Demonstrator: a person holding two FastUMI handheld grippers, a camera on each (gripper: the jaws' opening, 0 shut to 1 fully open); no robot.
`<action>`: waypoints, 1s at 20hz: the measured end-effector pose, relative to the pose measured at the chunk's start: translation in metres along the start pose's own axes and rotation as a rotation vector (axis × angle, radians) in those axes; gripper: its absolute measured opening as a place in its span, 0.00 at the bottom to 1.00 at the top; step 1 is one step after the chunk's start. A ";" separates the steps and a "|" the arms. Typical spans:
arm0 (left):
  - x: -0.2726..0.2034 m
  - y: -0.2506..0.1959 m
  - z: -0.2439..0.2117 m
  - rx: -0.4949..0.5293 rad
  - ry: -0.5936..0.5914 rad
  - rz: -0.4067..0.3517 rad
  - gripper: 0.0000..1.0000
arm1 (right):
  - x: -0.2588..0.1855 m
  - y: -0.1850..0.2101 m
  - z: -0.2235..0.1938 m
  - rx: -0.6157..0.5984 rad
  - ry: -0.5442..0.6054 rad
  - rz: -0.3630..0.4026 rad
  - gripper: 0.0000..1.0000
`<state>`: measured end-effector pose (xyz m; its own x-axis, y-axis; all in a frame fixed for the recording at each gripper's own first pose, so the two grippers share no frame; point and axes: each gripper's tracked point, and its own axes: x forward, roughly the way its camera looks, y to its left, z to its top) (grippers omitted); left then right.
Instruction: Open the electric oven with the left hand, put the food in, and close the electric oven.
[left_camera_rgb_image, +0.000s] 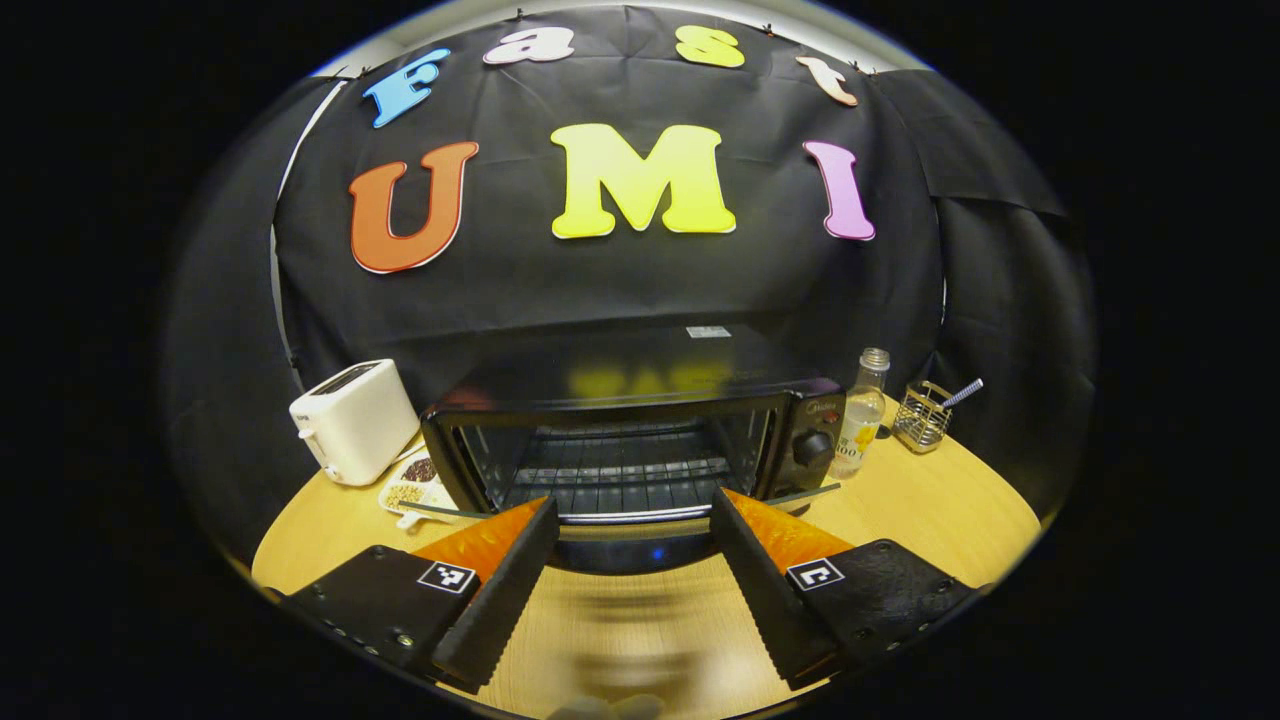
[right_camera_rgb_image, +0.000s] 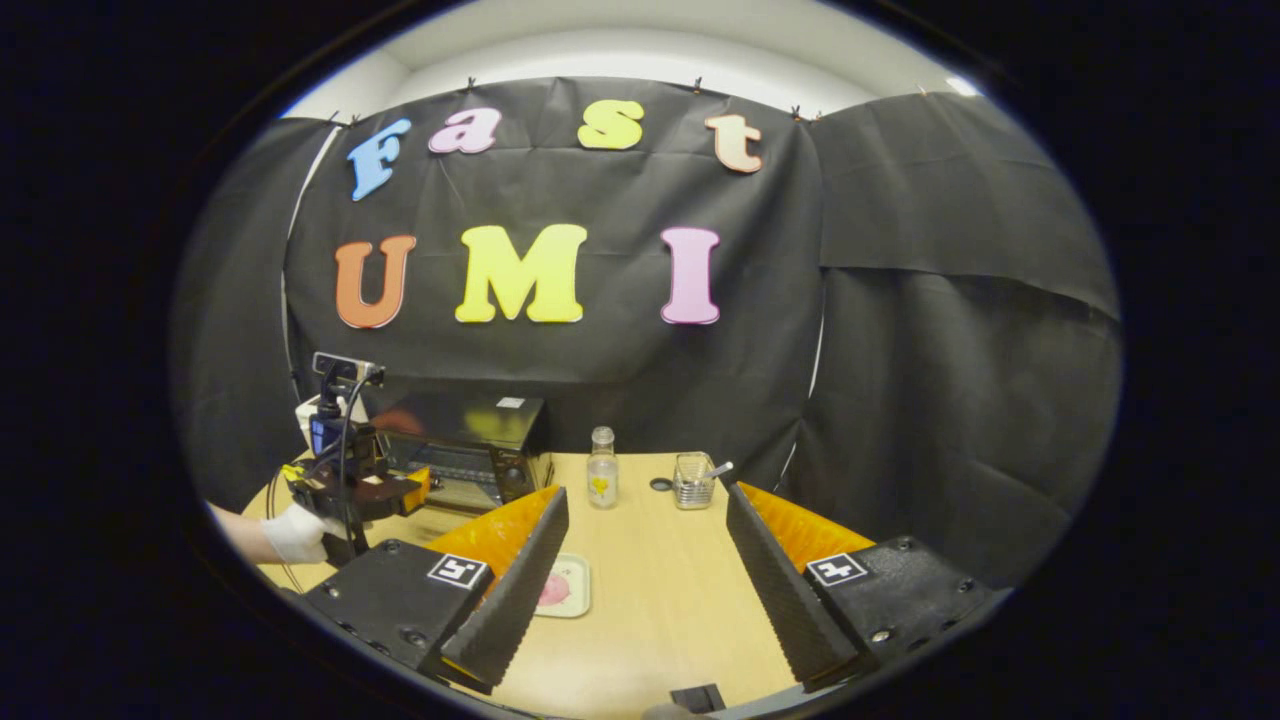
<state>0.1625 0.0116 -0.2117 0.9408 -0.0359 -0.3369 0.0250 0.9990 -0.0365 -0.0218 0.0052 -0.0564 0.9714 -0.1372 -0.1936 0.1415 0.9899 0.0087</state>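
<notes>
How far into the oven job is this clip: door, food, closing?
Done: the oven door looks already dropped open, its rack exposed, in the left gripper view. In hand: nothing; the left gripper sits open before the oven, and the right gripper is open, empty. Left: the food on the small tray beside the right gripper still sits on the table; it must go in and the door be closed.

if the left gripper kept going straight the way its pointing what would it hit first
Most likely the lowered oven door, which lies between the open left gripper fingers, with the oven cavity behind it. Depth is hard to judge.
</notes>
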 end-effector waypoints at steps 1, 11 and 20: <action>-0.004 -0.001 -0.007 -0.001 0.012 0.001 0.97 | -0.002 0.000 -0.002 0.003 0.006 0.003 0.96; -0.030 -0.009 -0.085 0.019 0.124 -0.002 0.97 | -0.021 -0.005 -0.021 0.009 0.043 -0.004 0.96; -0.027 -0.016 -0.145 -0.025 0.300 -0.009 0.97 | -0.026 -0.013 -0.040 0.012 0.090 -0.020 0.96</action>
<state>0.0880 -0.0071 -0.3387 0.7986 -0.0541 -0.5994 0.0210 0.9978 -0.0621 -0.0560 -0.0024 -0.0906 0.9475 -0.1525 -0.2810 0.1635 0.9864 0.0159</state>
